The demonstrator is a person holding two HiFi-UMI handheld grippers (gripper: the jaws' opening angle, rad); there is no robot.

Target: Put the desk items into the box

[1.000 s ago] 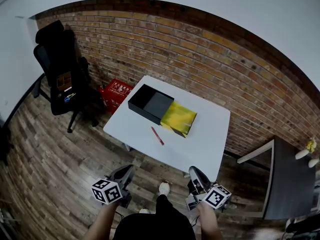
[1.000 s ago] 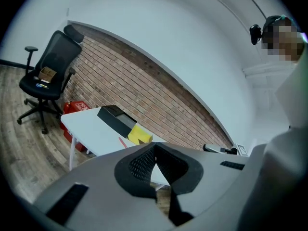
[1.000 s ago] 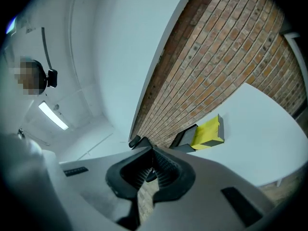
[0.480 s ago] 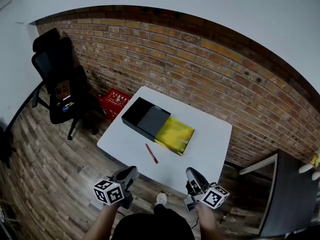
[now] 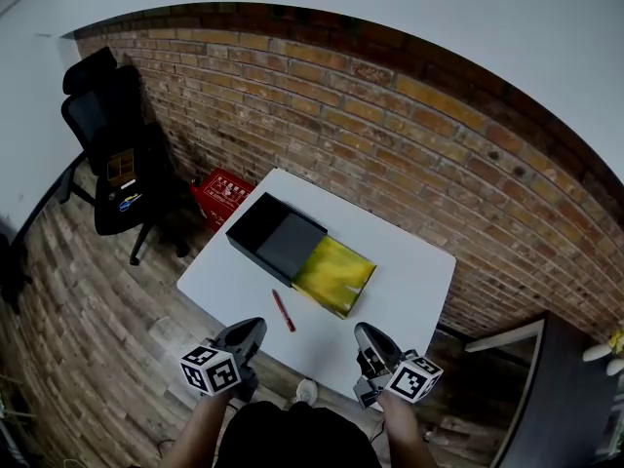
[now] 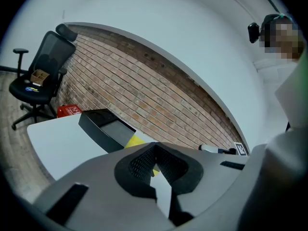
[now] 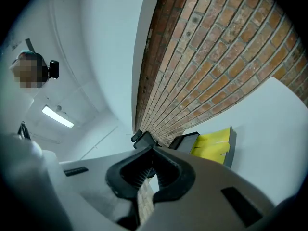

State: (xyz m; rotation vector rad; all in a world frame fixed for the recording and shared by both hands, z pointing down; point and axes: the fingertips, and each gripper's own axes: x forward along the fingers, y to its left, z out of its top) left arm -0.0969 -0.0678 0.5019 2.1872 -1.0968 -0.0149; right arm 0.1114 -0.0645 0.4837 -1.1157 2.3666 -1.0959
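Jaws of the left gripper (image 6: 155, 146) clenched tip to tip, nothing between them. Right gripper (image 7: 153, 153) likewise pressed together and empty. Both are held side by side at the near edge of the white table (image 5: 409, 281), touching nothing on it. Red pen (image 5: 283, 311) lies loose on the tabletop, just in front of the black box (image 5: 275, 238) and apart from it, nearer the left gripper. Box is open-topped, grey inside, with a yellow cover (image 5: 333, 276) at its right end. Beyond the table a brick wall (image 5: 390, 135); at left a black office chair (image 5: 112, 154) and a red crate (image 5: 219, 195) on the wood floor (image 5: 88, 300).
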